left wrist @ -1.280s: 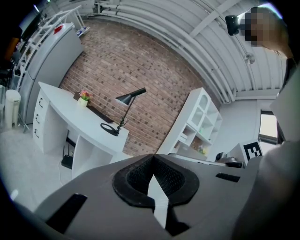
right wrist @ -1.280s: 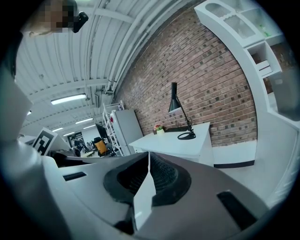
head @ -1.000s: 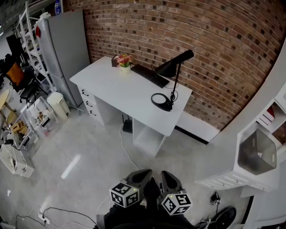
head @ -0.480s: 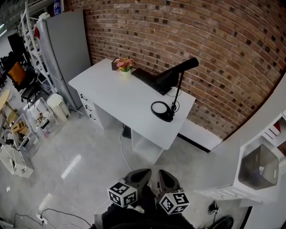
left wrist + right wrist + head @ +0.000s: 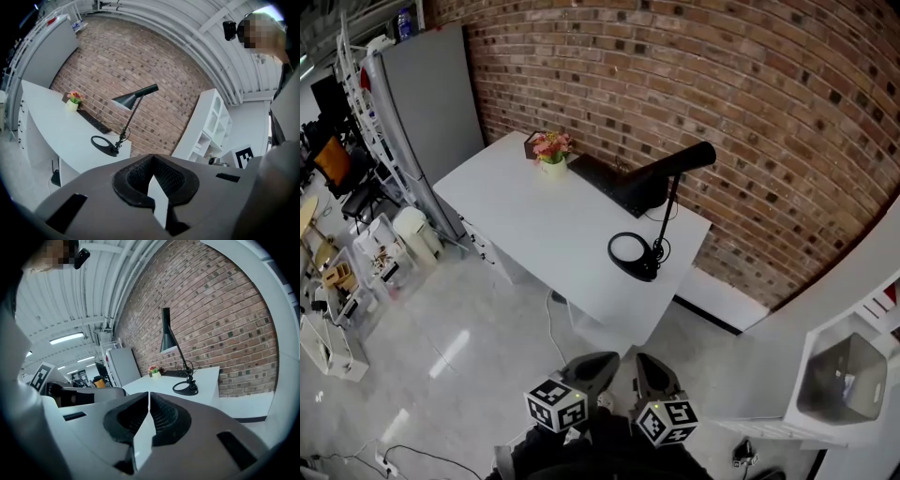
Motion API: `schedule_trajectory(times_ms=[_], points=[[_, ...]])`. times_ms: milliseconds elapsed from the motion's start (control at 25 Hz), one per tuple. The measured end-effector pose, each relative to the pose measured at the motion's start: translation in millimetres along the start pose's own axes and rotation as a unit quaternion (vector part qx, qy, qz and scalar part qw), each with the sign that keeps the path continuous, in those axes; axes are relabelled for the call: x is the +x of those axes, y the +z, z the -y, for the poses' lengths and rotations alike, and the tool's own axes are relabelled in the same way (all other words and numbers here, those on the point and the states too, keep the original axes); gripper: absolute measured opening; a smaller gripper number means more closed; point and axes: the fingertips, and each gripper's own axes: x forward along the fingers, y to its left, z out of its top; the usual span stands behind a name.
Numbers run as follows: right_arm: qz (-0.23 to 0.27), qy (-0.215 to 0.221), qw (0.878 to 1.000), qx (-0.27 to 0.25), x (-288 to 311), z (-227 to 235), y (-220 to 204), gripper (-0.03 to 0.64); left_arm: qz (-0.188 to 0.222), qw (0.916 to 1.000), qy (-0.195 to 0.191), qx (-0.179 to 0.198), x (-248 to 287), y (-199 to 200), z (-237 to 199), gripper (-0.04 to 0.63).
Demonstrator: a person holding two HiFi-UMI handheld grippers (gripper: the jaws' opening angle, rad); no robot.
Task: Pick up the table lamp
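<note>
A black table lamp [image 5: 649, 211] with a ring base and a cone shade stands near the right end of a white desk [image 5: 548, 220] against the brick wall. The lamp [image 5: 124, 119] appears ahead in the left gripper view, and the lamp [image 5: 180, 363] also ahead in the right gripper view. My left gripper [image 5: 595, 363] and right gripper [image 5: 645, 366] are side by side at the bottom of the head view, well short of the desk. Both are shut with nothing between their jaws.
On the desk are a black keyboard [image 5: 598, 174] and a small flower pot [image 5: 550, 150]. A grey cabinet [image 5: 422, 112] stands left of the desk, with a bin [image 5: 415, 232] and clutter beside it. White shelving [image 5: 844, 366] is at the right. A cable [image 5: 555, 328] runs over the floor.
Both grippers and the head camera have moved toward the desk; the desk and lamp now sit lower and larger in the head view. The jaws stayed shut.
</note>
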Motion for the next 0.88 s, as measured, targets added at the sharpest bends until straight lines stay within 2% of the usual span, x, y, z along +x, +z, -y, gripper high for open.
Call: schedule_trajectory(times_ms=[440,720,880], points=[[-0.003,0.012,1.0,0.004,66,55,24,0.015,0.006,0.9999,0.015,0.004,69,32,-46,0.006],[-0.008,0.017,1.0,0.008,90,70,32,0.015,0.004,0.9997,0.022,-0.008,90,37,-61,0.006],[-0.009,0.018,1.0,0.009,92,72,31,0.015,-0.002,0.9998,0.018,-0.001,94,39,-61,0.006]])
